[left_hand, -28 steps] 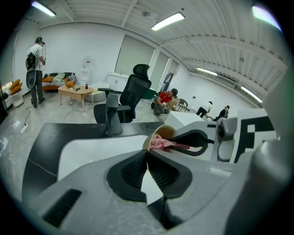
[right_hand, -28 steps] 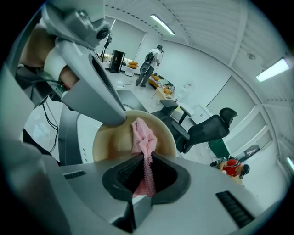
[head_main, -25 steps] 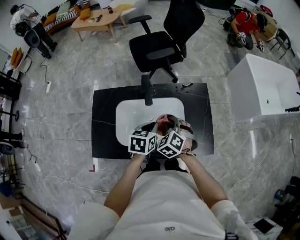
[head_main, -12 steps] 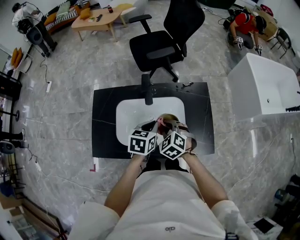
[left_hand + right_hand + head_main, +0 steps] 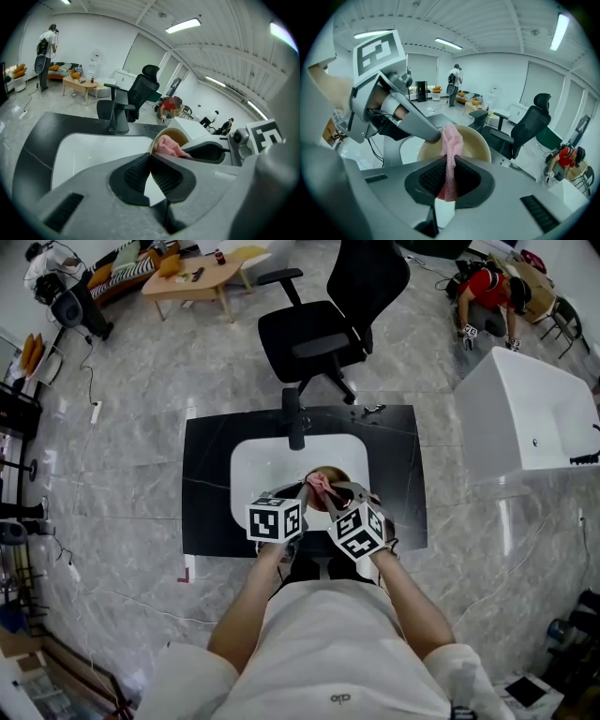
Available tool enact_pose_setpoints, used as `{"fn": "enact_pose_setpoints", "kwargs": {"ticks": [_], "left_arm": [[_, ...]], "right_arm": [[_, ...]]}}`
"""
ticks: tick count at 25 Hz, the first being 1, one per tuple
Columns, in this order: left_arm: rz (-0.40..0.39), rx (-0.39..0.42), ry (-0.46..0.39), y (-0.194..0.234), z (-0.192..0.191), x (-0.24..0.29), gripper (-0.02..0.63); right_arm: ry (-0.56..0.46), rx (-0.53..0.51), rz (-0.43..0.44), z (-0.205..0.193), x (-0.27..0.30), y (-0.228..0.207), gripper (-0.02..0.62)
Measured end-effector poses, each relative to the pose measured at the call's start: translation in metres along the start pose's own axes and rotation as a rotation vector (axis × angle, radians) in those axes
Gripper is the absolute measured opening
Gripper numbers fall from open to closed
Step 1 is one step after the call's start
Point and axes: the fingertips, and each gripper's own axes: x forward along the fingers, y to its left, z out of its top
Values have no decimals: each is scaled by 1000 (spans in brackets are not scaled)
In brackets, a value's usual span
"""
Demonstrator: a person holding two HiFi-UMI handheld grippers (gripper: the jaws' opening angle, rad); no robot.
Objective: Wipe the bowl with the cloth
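A tan bowl (image 5: 334,478) hangs tilted over the white sink, and my left gripper (image 5: 304,489) is shut on its near rim. In the left gripper view the rim of the bowl (image 5: 179,136) runs straight into the closed left gripper (image 5: 150,157). A pink cloth (image 5: 320,484) lies bunched inside the bowl. My right gripper (image 5: 331,493) is shut on that cloth. The right gripper view has the cloth (image 5: 451,139) rising from the closed right gripper (image 5: 449,168) into the bowl (image 5: 477,141), with the left gripper (image 5: 432,137) at the rim.
The sink (image 5: 262,465) is set in a black counter (image 5: 206,484), with a dark faucet (image 5: 294,418) at its far side. A black office chair (image 5: 328,324) stands beyond the counter and a white tub (image 5: 534,418) at the right. People are far off in the room.
The two marker cubes have drawn apart, the left one shifting left and the right one right and lower. The right gripper has rolled. More of the bowl and cloth shows between them.
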Motion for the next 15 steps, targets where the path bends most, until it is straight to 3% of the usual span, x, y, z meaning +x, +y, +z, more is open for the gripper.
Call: {"fn": "enact_pose_setpoints", "kwargs": {"ticks": [4, 8, 15], "left_arm": [[4, -33, -4, 4, -1, 0, 17], [-27, -125, -31, 9, -1, -2, 17], [-3, -144, -27, 19, -1, -3, 17]], "right_arm": [[-84, 26, 8, 11, -9, -2, 32], [-166, 66, 25, 25, -23, -2, 32], [-359, 138, 53, 56, -59, -8, 32]]}}
